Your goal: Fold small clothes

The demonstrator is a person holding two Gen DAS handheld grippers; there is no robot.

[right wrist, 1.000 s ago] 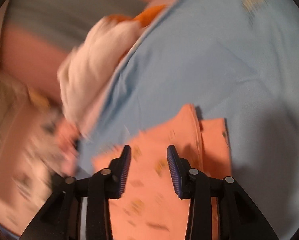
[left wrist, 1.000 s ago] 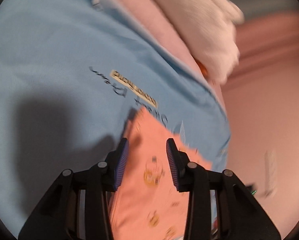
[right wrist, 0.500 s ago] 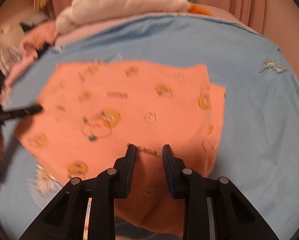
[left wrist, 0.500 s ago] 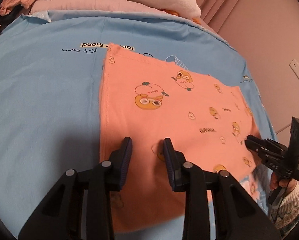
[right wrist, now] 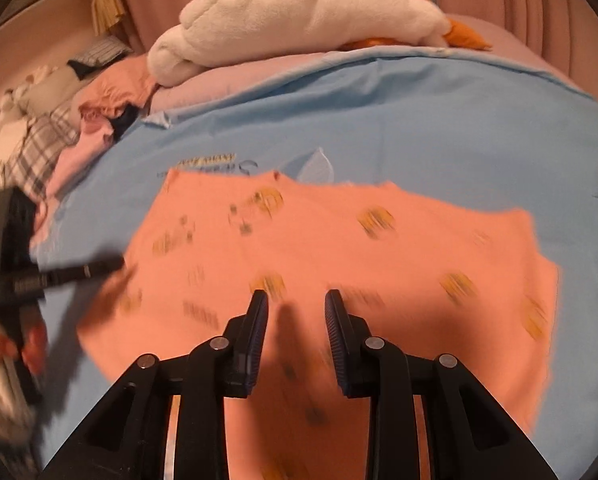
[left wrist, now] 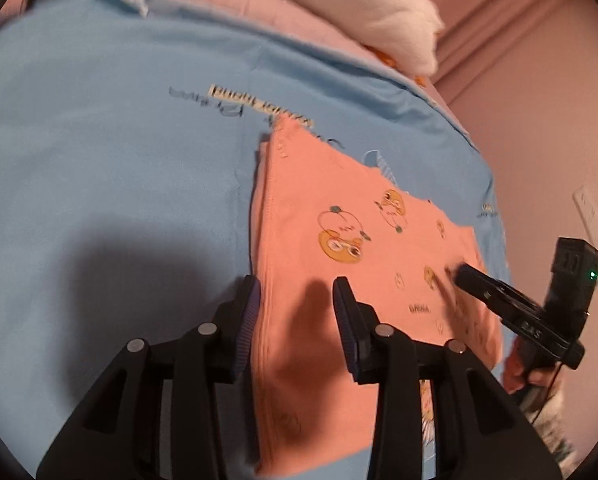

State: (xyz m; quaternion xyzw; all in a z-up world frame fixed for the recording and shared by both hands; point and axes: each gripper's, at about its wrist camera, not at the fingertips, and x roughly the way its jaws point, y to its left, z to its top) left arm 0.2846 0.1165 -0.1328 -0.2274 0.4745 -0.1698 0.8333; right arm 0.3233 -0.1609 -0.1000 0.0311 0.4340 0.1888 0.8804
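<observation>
Left tool (left wrist: 295, 298): jaws are seen part open, having just been opening; nothing is clamped. The left edge of the garment lies under the gap, the left finger (left wrist: 246, 312) over the blue sheet and the right finger over the salmon cloth. No pinch of cloth by the pads is visible.

Salmon garment (left wrist: 339, 264): a small piece printed with yellow cartoon figures is laid flat on the sheet, ahead of and beneath both tools. Layered edges are seen stacked along the side nearest the left tool's left finger, which suggests a fold there. In the right wrist view the print is blurred.

Blue sheet (left wrist: 99, 168): it is spread under the garment, with printed lettering just beyond the garment's far edge.

Right tool (right wrist: 297, 300): jaws are seen part open, with nothing held between them; both fingers are over the middle of the garment (right wrist: 339, 248). In the left wrist view this tool (left wrist: 465, 274) is seen with its tip at the garment's right-hand edge; whether contact is made cannot be told.

Beyond the tools: a white plush blanket (right wrist: 299, 12) is heaped at the far side of the sheet, and a pile of mixed clothes (right wrist: 59, 120) lies to the far left of the right tool.
</observation>
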